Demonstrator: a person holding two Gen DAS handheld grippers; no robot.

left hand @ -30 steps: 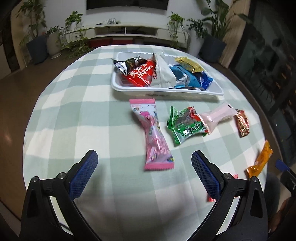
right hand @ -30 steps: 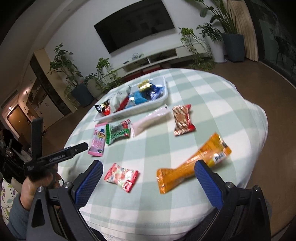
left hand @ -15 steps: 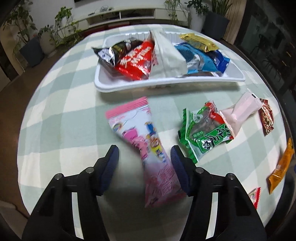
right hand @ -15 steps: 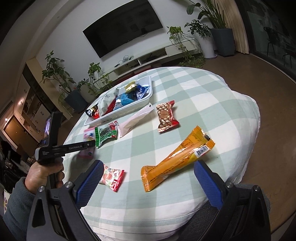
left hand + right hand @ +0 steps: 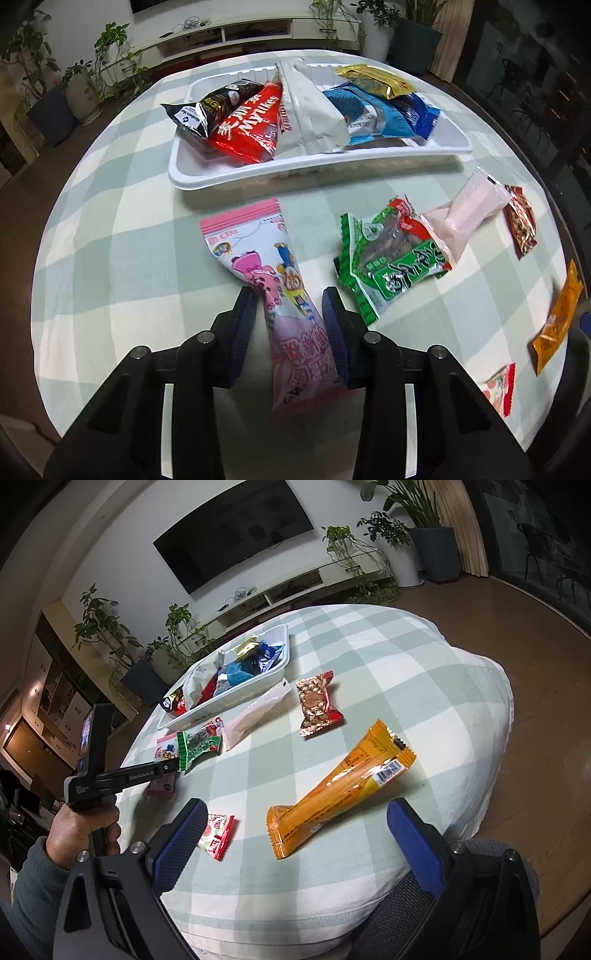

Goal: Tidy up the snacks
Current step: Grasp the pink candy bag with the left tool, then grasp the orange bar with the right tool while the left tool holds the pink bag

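Note:
My left gripper [image 5: 290, 310] is shut on the middle of a long pink snack packet [image 5: 269, 280], squeezing it on the checked tablecloth. A white tray [image 5: 258, 171] with several packets stands just behind it. A green packet [image 5: 391, 264], a pale pink packet [image 5: 465, 214] and a red-brown packet [image 5: 521, 221] lie to the right. My right gripper [image 5: 295, 830] is open and empty above the near table edge, with an orange bar packet [image 5: 343, 790] between its fingers and a small red-white packet [image 5: 216, 830] by the left finger.
The round table has a green-and-white checked cloth [image 5: 388, 657]. The person's left hand and gripper [image 5: 110, 775] show at the left of the right wrist view. Potted plants, a TV and a low cabinet stand behind the table.
My left gripper moved forward over the pink packet and closed on its middle. My right gripper moved a little closer to the orange bar and stayed open.

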